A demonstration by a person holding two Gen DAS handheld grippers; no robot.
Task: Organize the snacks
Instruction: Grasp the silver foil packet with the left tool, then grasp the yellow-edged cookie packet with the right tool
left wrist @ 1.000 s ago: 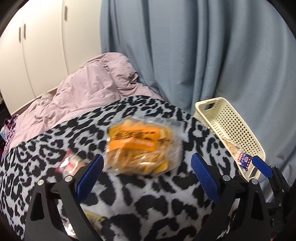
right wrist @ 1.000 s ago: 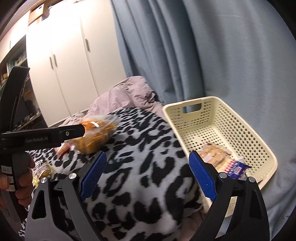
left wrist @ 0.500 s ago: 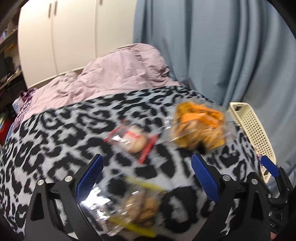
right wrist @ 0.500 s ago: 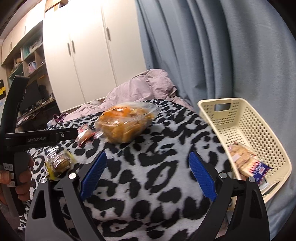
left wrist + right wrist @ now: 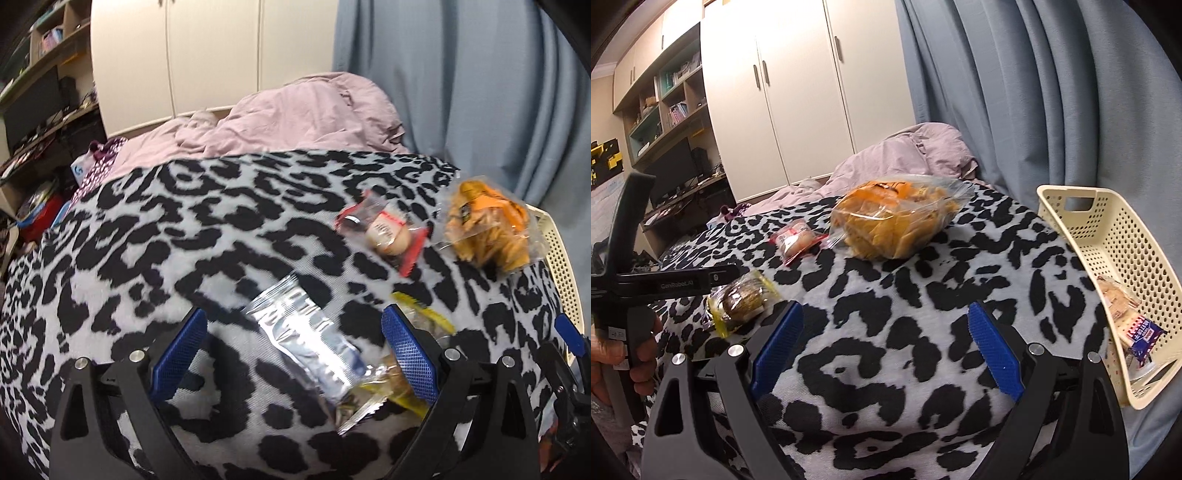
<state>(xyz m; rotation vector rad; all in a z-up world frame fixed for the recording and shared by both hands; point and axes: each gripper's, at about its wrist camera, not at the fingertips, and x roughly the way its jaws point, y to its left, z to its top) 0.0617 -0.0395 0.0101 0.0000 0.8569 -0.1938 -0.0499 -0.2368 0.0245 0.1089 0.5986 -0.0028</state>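
Snacks lie on a leopard-print blanket (image 5: 184,229). My left gripper (image 5: 295,354) is open and empty just above a silver foil packet (image 5: 306,332), with a yellow-wrapped cookie pack (image 5: 391,376) beside its right finger. A red-edged bun pack (image 5: 388,232) and a large orange chip bag (image 5: 484,225) lie further off. My right gripper (image 5: 886,347) is open and empty over bare blanket. From there I see the chip bag (image 5: 890,218), the bun pack (image 5: 794,238), the cookie pack (image 5: 742,299) and a cream basket (image 5: 1123,254) holding a cracker pack (image 5: 1130,321).
A pink duvet (image 5: 295,110) is heaped behind the blanket. Blue curtains (image 5: 1034,92) hang at the right and white wardrobe doors (image 5: 783,92) stand behind. Shelves and a desk (image 5: 668,122) are at the left. The basket sits at the blanket's right edge.
My left gripper has swung left and down, away from the chip bag, to hover over the foil packet. My right gripper has also turned left, bringing the chip bag and small packs into view.
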